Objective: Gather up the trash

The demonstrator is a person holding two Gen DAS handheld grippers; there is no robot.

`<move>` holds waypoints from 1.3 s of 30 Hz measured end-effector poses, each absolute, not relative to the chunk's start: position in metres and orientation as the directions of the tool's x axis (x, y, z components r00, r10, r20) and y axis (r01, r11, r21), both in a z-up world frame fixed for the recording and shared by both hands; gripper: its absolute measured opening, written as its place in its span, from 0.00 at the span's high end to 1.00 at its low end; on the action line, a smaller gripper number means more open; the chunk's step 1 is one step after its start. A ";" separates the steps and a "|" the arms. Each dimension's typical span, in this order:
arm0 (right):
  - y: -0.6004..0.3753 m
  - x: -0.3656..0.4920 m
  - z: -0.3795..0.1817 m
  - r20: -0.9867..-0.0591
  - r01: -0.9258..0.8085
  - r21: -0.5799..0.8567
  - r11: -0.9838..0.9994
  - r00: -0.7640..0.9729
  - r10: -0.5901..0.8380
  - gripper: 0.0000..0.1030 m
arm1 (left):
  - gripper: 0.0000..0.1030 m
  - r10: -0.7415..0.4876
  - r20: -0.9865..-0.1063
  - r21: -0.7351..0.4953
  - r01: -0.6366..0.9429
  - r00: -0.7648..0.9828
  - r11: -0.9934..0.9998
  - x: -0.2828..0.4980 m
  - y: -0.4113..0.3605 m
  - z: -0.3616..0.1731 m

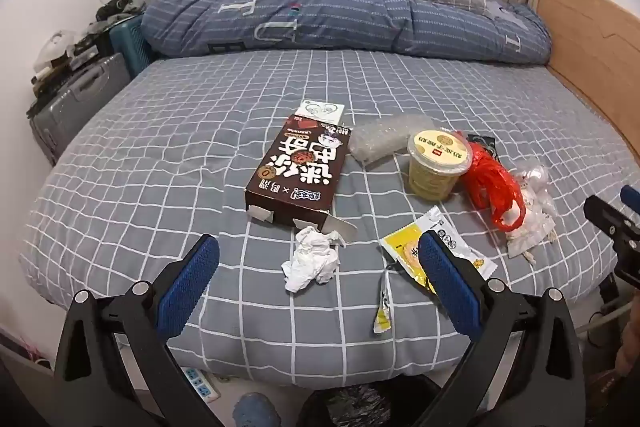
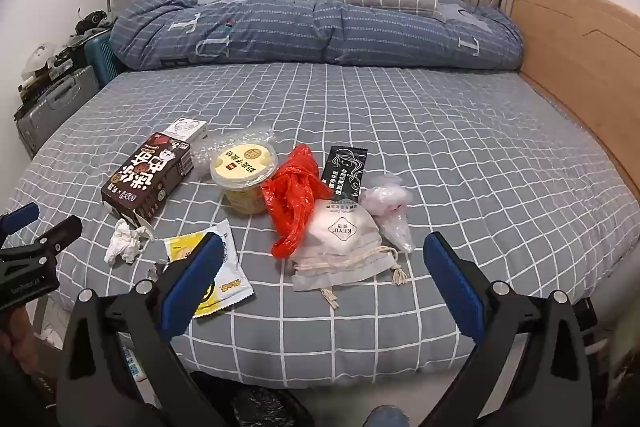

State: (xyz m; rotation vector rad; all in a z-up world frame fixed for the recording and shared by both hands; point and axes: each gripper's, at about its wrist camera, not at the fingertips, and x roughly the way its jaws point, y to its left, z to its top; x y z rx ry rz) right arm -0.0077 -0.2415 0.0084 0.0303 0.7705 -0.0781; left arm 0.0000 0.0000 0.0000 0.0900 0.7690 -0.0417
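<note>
Left wrist view, crumpled white tissue point(image 1: 311, 259), torn-open brown box point(image 1: 299, 171)

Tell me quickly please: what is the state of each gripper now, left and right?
Left gripper: open, holding nothing, above the crumpled tissue.
Right gripper: open, holding nothing, above the drawstring pouch.

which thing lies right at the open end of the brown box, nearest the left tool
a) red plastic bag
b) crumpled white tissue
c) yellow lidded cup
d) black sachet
b: the crumpled white tissue lies just in front of the torn-open end of the brown box, between the fingers of the open left tool; the other items sit farther right on the bed.
</note>
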 end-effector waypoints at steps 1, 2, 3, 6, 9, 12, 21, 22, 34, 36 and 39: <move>-0.241 -0.008 0.009 -0.695 0.082 -0.005 0.997 0.716 -0.063 0.07 | 0.05 -0.009 -0.698 0.061 0.072 0.716 0.996 0.000 -0.001 0.000; -0.241 -0.007 0.008 -0.699 0.082 0.002 0.997 0.713 -0.058 0.07 | 0.06 -0.015 -0.701 0.058 0.078 0.713 0.995 0.000 -0.002 -0.001; -0.241 -0.007 0.008 -0.698 0.081 0.006 0.997 0.714 -0.054 0.07 | 0.06 -0.018 -0.703 0.059 0.083 0.711 0.995 0.000 -0.004 -0.001; -0.240 -0.007 0.008 -0.695 0.084 -0.003 0.996 0.717 -0.063 0.07 | 0.06 -0.029 -0.693 0.021 0.060 0.720 0.998 0.001 0.007 0.000; -0.240 -0.006 0.007 -0.697 0.083 -0.005 0.997 0.715 -0.063 0.07 | 0.06 -0.021 -0.690 0.032 0.060 0.724 0.998 0.003 0.010 -0.002; -0.236 -0.003 0.004 -0.698 0.079 -0.011 0.997 0.713 -0.065 0.07 | 0.06 -0.010 -0.689 0.046 0.056 0.725 0.997 0.003 0.007 -0.001; -0.234 -0.005 0.006 -0.694 0.068 -0.020 0.997 0.717 -0.063 0.07 | 0.05 -0.001 -0.684 0.053 0.052 0.729 0.997 0.004 0.007 0.000; -0.234 -0.005 0.006 -0.694 0.068 -0.021 0.997 0.717 -0.064 0.07 | 0.06 -0.003 -0.684 0.051 0.051 0.729 0.997 0.004 0.007 0.000; -0.234 -0.004 0.003 -0.695 0.073 -0.020 0.997 0.715 -0.067 0.07 | 0.06 -0.001 -0.688 0.047 0.046 0.726 0.998 0.004 0.007 -0.002; -0.236 -0.004 0.002 -0.698 0.075 -0.016 0.997 0.713 -0.065 0.07 | 0.06 -0.001 -0.687 0.047 0.046 0.727 0.998 0.004 0.007 -0.002; -0.237 -0.004 0.002 -0.696 0.079 -0.017 0.997 0.715 -0.069 0.07 | 0.06 0.005 -0.686 0.054 0.044 0.727 0.998 0.005 0.006 -0.001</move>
